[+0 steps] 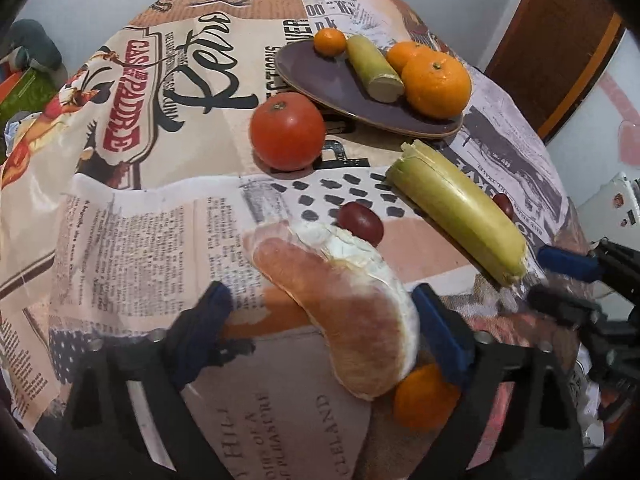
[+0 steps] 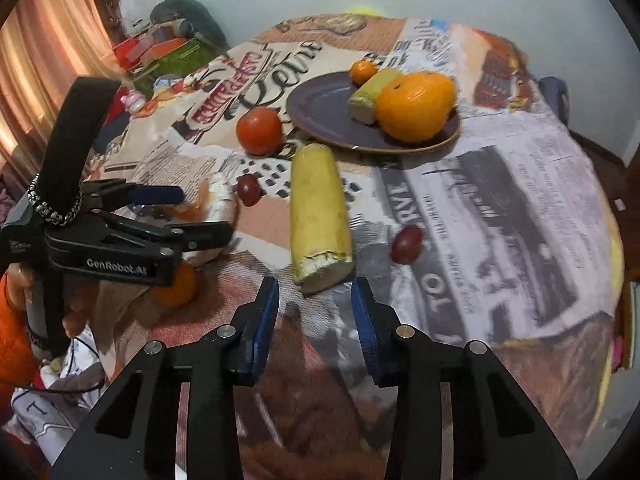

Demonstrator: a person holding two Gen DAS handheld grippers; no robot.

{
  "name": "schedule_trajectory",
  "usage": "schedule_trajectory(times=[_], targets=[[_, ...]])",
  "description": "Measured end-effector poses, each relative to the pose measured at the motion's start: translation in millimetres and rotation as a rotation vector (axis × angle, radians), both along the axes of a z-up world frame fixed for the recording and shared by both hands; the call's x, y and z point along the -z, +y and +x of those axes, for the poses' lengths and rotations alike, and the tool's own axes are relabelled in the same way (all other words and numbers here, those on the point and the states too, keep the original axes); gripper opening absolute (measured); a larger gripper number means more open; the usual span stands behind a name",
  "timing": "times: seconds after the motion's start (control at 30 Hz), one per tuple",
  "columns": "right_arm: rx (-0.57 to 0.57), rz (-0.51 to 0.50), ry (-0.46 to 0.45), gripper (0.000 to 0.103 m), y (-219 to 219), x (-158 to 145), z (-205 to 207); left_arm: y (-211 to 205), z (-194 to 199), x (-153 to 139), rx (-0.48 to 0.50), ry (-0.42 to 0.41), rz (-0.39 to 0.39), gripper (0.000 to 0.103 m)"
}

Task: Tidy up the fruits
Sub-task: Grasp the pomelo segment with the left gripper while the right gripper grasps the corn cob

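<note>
My left gripper (image 1: 320, 312) is open around a peeled pomelo wedge (image 1: 344, 312) lying on the table; its right pad touches the wedge, the left pad stands apart. A small orange (image 1: 424, 400) lies just below it. My right gripper (image 2: 316, 320) is open and empty, just short of the cut end of a yellow-green cane piece (image 2: 320, 216). A tomato (image 1: 287, 131), and two grapes (image 1: 360, 222) (image 2: 406, 245) lie loose. The dark plate (image 1: 320, 76) holds oranges (image 1: 436, 82) and a shorter cane piece (image 1: 374, 68).
The table wears a newspaper-print cloth (image 1: 160, 216). Boxes and clutter (image 2: 160, 52) sit past its far left edge by a curtain. A wooden chair back (image 1: 560, 40) stands at the far right. The right gripper (image 1: 560, 276) shows in the left wrist view.
</note>
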State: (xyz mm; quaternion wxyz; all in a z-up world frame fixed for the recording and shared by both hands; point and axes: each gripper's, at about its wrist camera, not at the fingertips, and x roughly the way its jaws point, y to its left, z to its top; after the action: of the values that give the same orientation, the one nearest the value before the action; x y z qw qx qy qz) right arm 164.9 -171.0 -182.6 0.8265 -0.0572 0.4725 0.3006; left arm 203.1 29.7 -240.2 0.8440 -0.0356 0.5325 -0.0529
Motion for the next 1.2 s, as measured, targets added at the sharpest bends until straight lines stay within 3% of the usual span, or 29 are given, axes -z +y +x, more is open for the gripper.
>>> schedule_trajectory(times=[0.2,0.43,0.9,1.2], targets=[[0.02,0.024,-0.033,0.035,0.0,-11.7,6.9,28.6,-11.9,-7.7,-0.023,0.004,-0.011,0.063],[-0.002,0.008,-0.025,0.038,16.4,-7.5,23.8,46.1,-14.3,-7.4,-0.036,0.039,-0.037,0.062],[-0.063,-0.012,0.033,0.04,51.3,15.6,61.9,43.8,24.5,2.1,-0.048,0.009,-0.075,0.061],[-0.065,-0.029,0.073,0.038,62.5,27.1,76.1,39.3,29.6,4.3,-0.067,-0.013,-0.053,0.051]])
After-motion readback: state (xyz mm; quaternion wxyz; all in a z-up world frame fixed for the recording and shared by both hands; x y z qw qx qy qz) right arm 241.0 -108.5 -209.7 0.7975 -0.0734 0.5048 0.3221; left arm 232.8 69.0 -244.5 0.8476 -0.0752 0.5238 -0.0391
